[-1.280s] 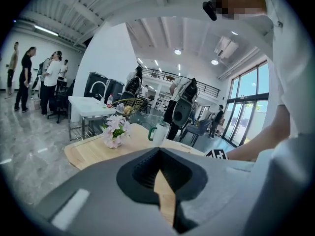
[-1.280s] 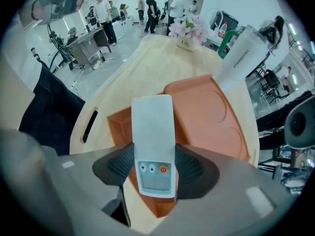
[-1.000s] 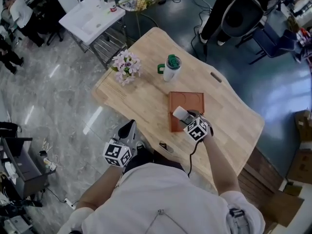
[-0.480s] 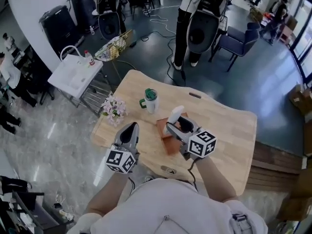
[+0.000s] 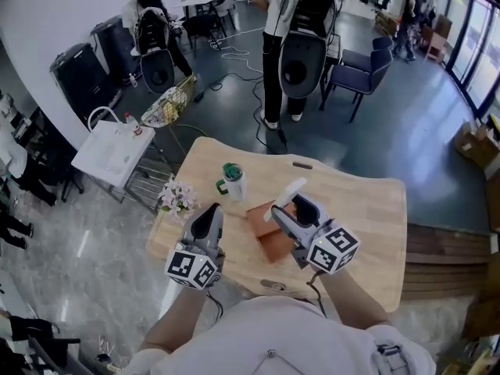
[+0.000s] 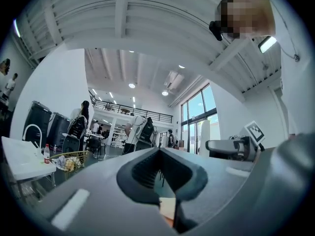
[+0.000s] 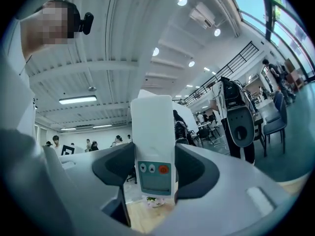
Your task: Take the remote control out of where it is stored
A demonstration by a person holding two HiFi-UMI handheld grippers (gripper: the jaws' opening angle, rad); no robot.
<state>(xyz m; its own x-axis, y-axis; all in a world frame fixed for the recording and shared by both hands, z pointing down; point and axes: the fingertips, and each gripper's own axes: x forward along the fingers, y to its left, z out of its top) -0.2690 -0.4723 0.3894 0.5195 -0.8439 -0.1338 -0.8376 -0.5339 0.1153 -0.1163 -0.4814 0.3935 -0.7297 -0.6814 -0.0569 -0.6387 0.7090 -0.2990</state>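
Note:
A white remote control (image 5: 286,194) with a small screen and an orange button (image 7: 153,146) is clamped upright in my right gripper (image 5: 288,208) (image 7: 153,168). It hangs in the air above the brown wooden tray (image 5: 275,243) on the table. The tray looks empty where it shows. My left gripper (image 5: 208,216) (image 6: 160,154) hovers over the table's left part, beside the tray, jaws shut with nothing between them. In the left gripper view, the right gripper (image 6: 231,147) and the remote (image 6: 204,137) show off to the right.
On the light wooden table (image 5: 355,209) stand a white cup with a green lid (image 5: 232,180) and a small bunch of pale flowers (image 5: 176,198). A white side table (image 5: 109,153) and a wire basket (image 5: 168,108) stand beyond. People stand behind the table's far edge.
My right gripper has lifted the remote up off the brown tray and tilted it upright. The left gripper has risen from the table's near edge to beside the tray.

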